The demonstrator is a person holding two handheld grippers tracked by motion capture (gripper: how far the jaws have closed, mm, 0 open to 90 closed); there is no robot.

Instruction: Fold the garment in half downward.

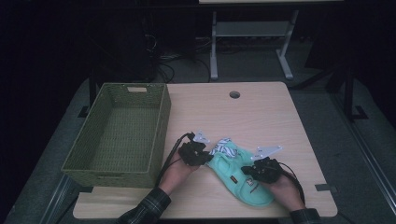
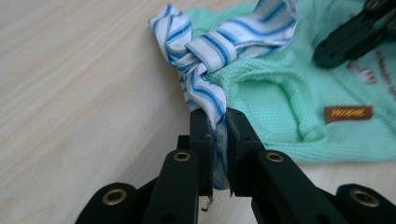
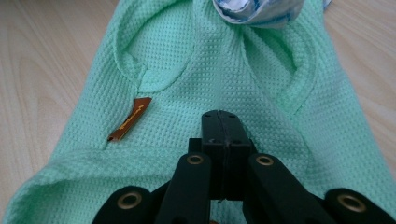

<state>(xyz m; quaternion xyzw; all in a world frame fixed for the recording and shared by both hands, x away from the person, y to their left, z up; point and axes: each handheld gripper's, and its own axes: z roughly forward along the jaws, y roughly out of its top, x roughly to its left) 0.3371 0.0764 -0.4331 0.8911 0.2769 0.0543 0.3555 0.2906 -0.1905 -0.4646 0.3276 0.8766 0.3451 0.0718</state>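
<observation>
Pinching the striped cloth (image 2: 205, 60) in my left gripper (image 2: 217, 140), right gripper (image 3: 224, 135) pressed together on the green garment (image 3: 224, 65), I should lift both evenly toward the basket (image 1: 161, 121) at left.

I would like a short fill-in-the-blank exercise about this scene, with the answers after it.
1. The left gripper is shut on the blue-and-white ____ cloth.
2. The mint green garment lies on the wooden ____.
3. The woven basket stands to the ____ of the garment in the high view.

Answers: striped; table; left
</observation>
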